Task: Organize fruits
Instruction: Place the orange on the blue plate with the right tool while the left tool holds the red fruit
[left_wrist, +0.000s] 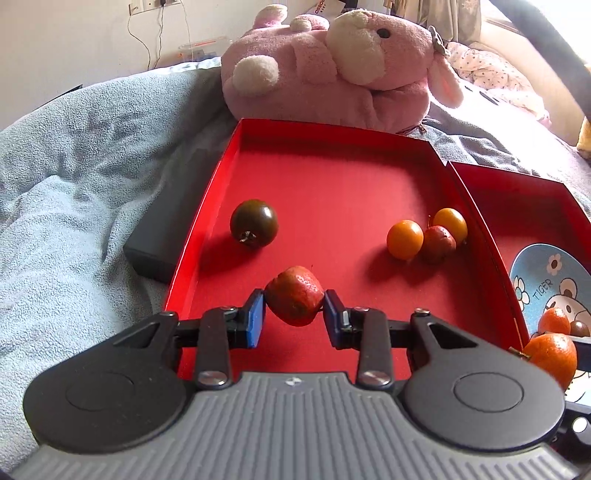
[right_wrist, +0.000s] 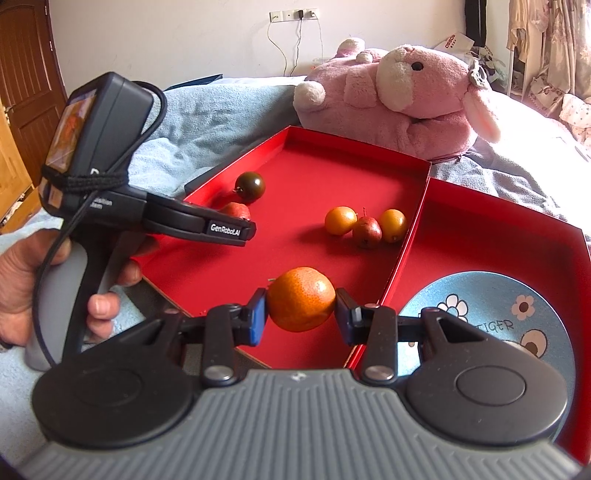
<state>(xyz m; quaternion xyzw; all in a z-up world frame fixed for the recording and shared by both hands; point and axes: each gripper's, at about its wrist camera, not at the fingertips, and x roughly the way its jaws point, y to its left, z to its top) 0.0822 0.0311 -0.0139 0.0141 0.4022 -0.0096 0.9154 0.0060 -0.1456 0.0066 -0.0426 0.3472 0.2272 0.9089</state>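
The left gripper (left_wrist: 294, 308) pinches a soft red fruit (left_wrist: 294, 295) over the red box (left_wrist: 332, 192); the right gripper (right_wrist: 301, 314) pinches a light, firm orange (right_wrist: 301, 299) at its middle.

— What do we see of our own gear?

— Our left black plastic gripper (left_wrist: 294, 319) has blue pads (left_wrist: 255, 319), silver screws and a ribbed grey base. Our right matching black gripper (right_wrist: 301, 321) looks the same.

— And beside the right one?

— Our bare-skinned left hand (right_wrist: 22, 280), a grey handle, a black cable, and white "GenRobot.AI" lettering.
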